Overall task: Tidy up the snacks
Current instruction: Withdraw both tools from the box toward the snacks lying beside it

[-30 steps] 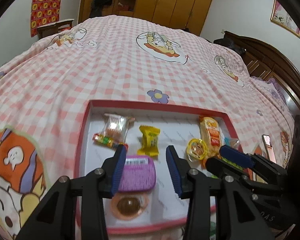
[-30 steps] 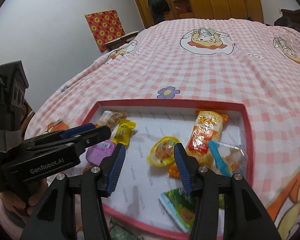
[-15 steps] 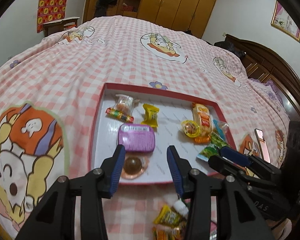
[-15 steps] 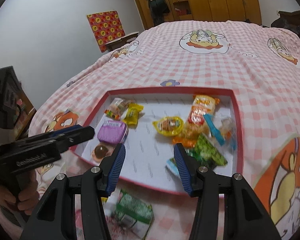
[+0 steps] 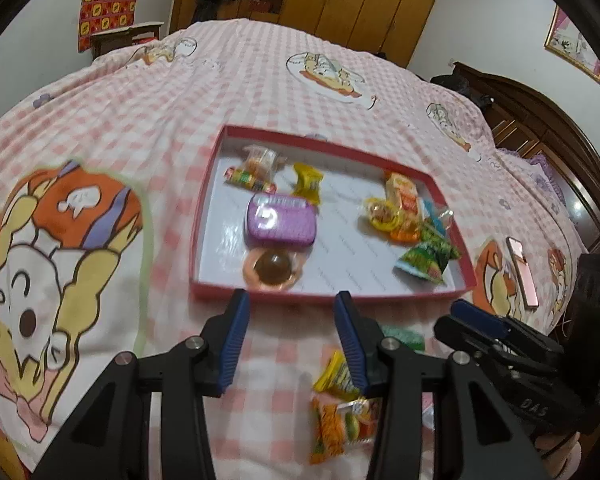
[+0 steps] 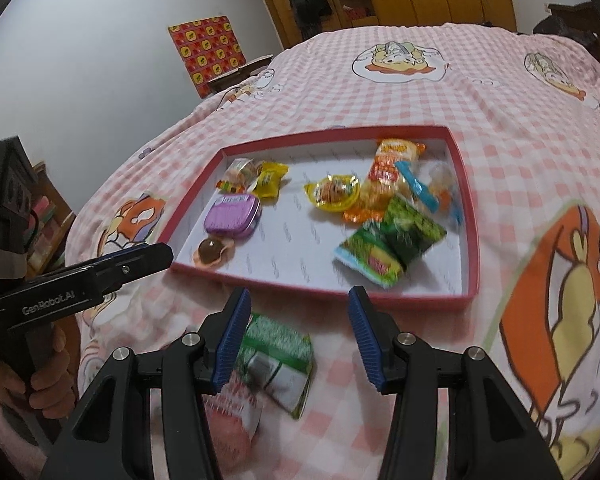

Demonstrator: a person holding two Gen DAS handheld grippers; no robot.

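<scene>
A red-rimmed tray (image 5: 204, 216) lies on the pink checked bedspread. It holds a purple tin (image 5: 280, 220), a brown jelly cup (image 5: 274, 268), a yellow candy, an orange packet and green packets (image 5: 428, 256). My left gripper (image 5: 292, 304) hovers open just short of the tray's near rim, nothing between its fingers. Loose yellow and orange packets (image 5: 336, 408) lie on the bed under it. In the right wrist view the tray (image 6: 320, 290) is also ahead. My right gripper (image 6: 300, 300) is open and empty above a green-and-white packet (image 6: 280, 356).
A pink phone (image 5: 522, 276) lies on the bed right of the tray. A dark wooden headboard (image 5: 560, 128) stands at the right and wardrobes at the back. A hand (image 6: 40, 380) holds the left gripper's handle at the bed's near-left edge.
Both grippers have drawn back from over the tray to its near side. The tray now looks smaller and farther ahead, and loose packets on the bedspread have come into view.
</scene>
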